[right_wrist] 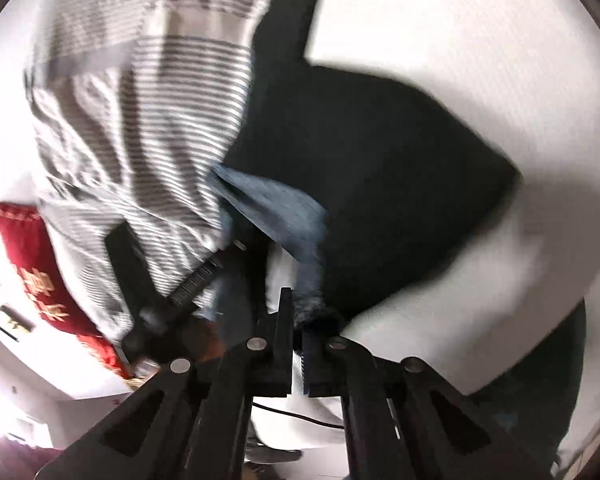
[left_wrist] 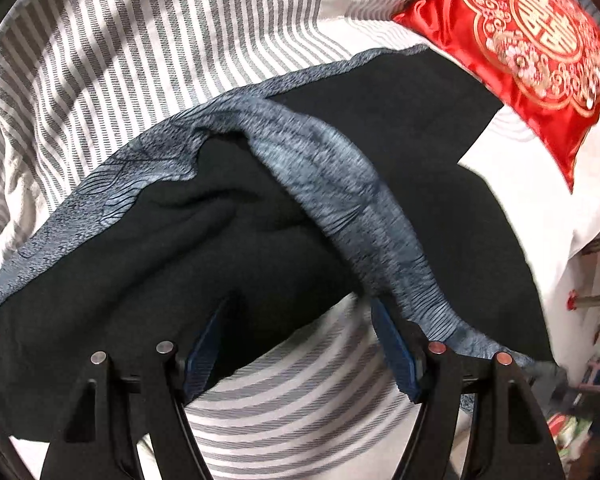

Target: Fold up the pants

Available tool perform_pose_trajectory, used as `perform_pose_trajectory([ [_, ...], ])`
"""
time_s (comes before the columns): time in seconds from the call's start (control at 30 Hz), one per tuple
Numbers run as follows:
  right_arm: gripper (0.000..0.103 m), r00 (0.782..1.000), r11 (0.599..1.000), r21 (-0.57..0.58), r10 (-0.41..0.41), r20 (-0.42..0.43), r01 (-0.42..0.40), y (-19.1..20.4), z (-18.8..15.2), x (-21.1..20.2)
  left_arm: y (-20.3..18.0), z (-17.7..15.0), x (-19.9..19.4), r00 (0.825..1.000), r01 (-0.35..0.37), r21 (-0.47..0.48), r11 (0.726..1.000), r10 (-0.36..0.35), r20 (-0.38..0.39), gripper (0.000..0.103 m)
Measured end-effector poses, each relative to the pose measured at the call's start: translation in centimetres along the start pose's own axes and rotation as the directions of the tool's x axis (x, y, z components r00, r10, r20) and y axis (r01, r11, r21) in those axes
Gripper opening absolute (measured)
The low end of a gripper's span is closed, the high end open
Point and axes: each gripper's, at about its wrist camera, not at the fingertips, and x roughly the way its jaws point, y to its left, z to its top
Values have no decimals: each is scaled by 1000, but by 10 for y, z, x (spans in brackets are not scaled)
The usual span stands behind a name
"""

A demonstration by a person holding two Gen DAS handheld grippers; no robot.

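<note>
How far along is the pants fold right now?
Done: little. The black pants lie spread on the striped bedding, no finished fold visible. In hand: the right gripper is shut on the grey-blue patterned band at the pants' edge; the left gripper stands open at the same edge, gripping nothing. Left: essentially all the folding.

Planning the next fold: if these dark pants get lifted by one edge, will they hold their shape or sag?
Likely sag: the pants already drape in soft folds over the striped bedding. The blue-grey band twists loosely, suggesting thin, light fabric. Probably not slippery.
</note>
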Motion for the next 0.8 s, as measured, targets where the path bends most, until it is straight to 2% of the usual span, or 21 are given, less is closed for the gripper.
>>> perform_pose_trajectory([
  [0.23,3,998,993,-94,67,-11,-67,61,99,-27,-18,39,-2,998,55,-72,996,-55,2,72],
  [0.43,3,998,985,-165,44,-41,-50,99,188,-24,-23,100,-2,995,99,-190,977,-94,38,72],
  [0.53,3,998,980,-192,37,-57,-47,117,236,-14,-18,127,-7,995,87,-248,965,-72,68,72],
  [0.6,3,998,976,-218,0,-69,-16,123,264,-3,-9,139,-19,994,64,-289,955,-36,103,72],
  [0.7,3,994,980,-199,-49,-93,30,119,300,19,1,141,-29,993,-1,-285,958,34,112,72],
  [0.8,3,988,983,-166,-97,-116,77,103,325,39,11,129,-26,992,-91,-269,959,112,64,72],
])
